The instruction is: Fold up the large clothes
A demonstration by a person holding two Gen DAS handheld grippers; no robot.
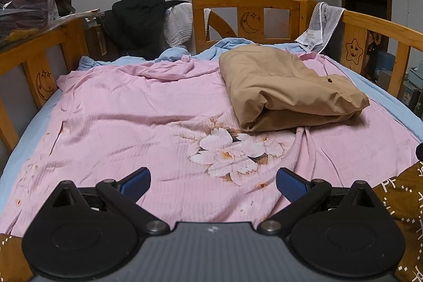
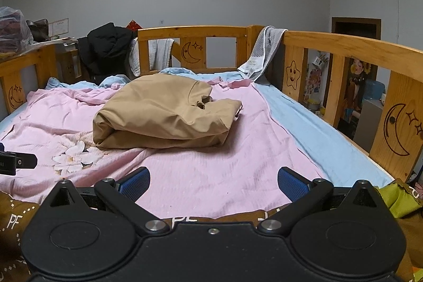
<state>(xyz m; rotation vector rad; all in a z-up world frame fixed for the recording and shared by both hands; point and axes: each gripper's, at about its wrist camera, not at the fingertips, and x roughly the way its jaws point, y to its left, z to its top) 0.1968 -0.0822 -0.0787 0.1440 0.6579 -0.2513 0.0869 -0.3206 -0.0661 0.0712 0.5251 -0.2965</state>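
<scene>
A tan garment [image 1: 288, 86] lies folded in a thick bundle on the pink flowered sheet [image 1: 127, 123] of a bed, right of centre in the left wrist view. It also shows in the right wrist view [image 2: 164, 112], left of centre. My left gripper [image 1: 212, 185] is open and empty, low over the near part of the sheet, well short of the garment. My right gripper [image 2: 214, 185] is open and empty above the sheet's near edge. The left gripper's tip [image 2: 15, 161] shows at the left edge of the right wrist view.
A wooden bed rail [image 2: 341, 44] with moon and star carvings surrounds the bed. A black coat [image 1: 137, 23] and a grey towel [image 1: 321, 23] hang on the far rail. A brown patterned blanket [image 2: 15, 213] lies at the near edge. A light blue sheet [image 2: 312, 128] is under the pink one.
</scene>
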